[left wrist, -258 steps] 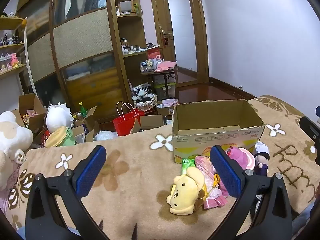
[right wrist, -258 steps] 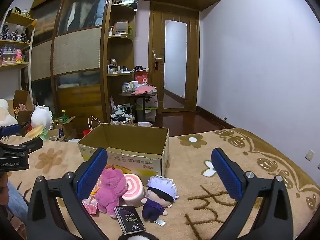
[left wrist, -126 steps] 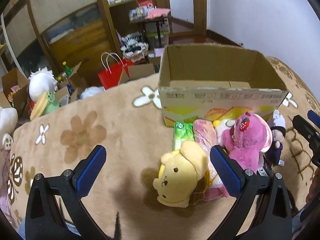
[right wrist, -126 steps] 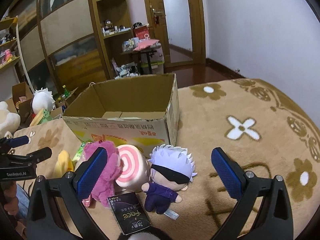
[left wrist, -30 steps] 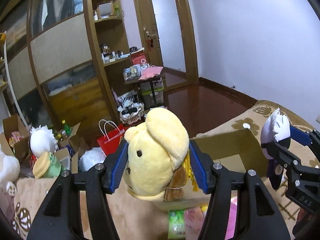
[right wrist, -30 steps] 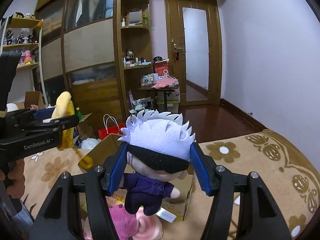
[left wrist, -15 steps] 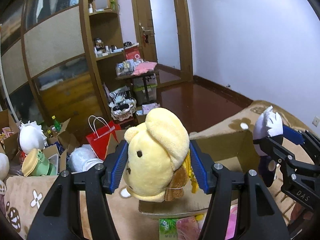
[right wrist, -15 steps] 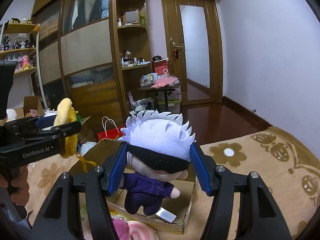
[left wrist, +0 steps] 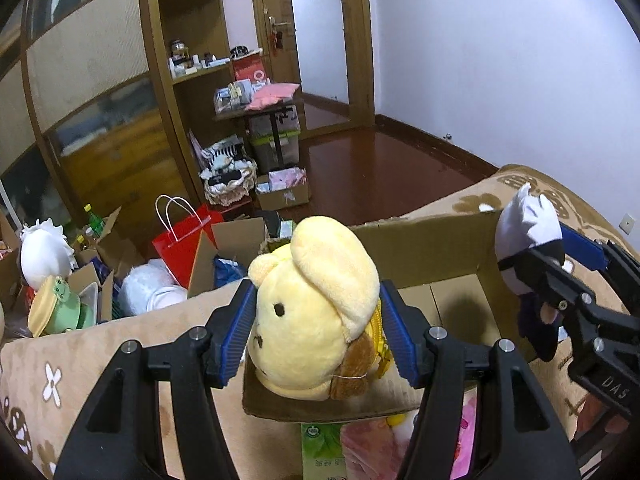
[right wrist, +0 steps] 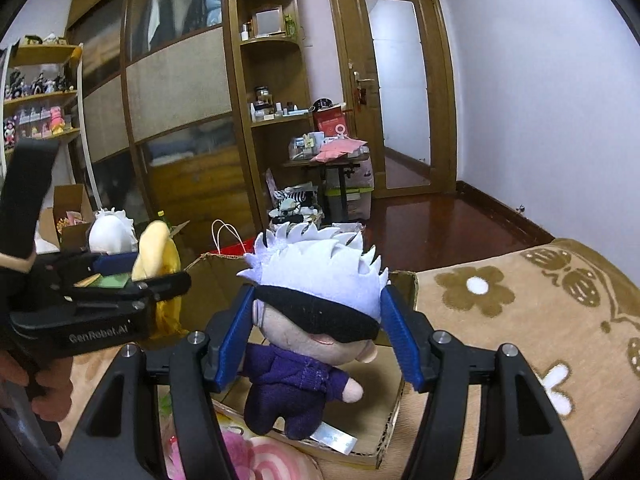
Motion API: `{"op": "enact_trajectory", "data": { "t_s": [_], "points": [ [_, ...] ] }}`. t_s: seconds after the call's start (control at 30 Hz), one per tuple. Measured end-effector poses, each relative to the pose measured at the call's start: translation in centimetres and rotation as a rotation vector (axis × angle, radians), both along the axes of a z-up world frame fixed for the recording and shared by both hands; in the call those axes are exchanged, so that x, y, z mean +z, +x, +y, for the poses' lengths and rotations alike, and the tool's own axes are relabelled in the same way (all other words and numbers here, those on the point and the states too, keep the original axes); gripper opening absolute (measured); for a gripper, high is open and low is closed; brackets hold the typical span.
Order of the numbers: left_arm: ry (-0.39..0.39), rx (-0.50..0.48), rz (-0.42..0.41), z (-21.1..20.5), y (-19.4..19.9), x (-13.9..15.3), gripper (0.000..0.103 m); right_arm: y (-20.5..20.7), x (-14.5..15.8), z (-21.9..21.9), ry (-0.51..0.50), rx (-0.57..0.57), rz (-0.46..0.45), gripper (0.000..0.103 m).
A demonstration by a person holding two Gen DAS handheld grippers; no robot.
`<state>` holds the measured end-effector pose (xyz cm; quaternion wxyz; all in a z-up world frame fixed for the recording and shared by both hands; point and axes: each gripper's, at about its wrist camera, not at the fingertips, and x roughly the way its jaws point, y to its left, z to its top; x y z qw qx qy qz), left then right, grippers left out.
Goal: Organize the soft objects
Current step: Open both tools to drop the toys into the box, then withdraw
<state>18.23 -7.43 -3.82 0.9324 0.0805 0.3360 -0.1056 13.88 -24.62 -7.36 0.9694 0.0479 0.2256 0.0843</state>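
Cardboard box (left wrist: 436, 256) is the landmark in the left wrist view: the left gripper (left wrist: 316, 326) hangs above its near left corner and holds the yellow plush dog (left wrist: 312, 304) by the head, both blue pads pressing on the cheeks, so the jaws stand about half closed on it. The dog's head is upright between the pads and the open inside of the box lies directly below and a little beyond it, so I judge that the coming move is only a short lowering and a release. At the right side of the box the right gripper (left wrist: 540, 256) carries the white-haired doll (left wrist: 528, 232) over the right wall. In the right wrist view the right gripper (right wrist: 316, 330) clamps this doll (right wrist: 316, 292) at the head, its purple body hanging down towards the box floor (right wrist: 360, 420), and the box opening is straight under it. The left gripper (right wrist: 116, 276) with the yellow dog (right wrist: 156, 252) is over the left part of the box. Both hands seem equally near to the box. A pink plush (right wrist: 272, 460) lies outside, against the near wall of the box.
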Motion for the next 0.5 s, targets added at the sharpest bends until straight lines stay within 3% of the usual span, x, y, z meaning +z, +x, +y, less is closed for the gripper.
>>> {"op": "enact_trajectory", "data": {
  "t_s": [0.17, 0.4, 0.5],
  "points": [
    [0.015, -0.009, 0.006, -0.3, 0.1, -0.5, 0.069, 0.3, -0.4, -0.3, 0.010, 0.001, 0.009, 0.067],
    [0.001, -0.006, 0.035, -0.1, 0.6, -1.2, 0.073, 0.7, -1.0, -0.5, 0.012, 0.002, 0.029, 0.068],
    [-0.015, 0.004, 0.047, 0.2, 0.7, -1.2, 0.076, 0.8, -1.1, -0.7, 0.009, -0.004, 0.026, 0.078]
  ]
}}
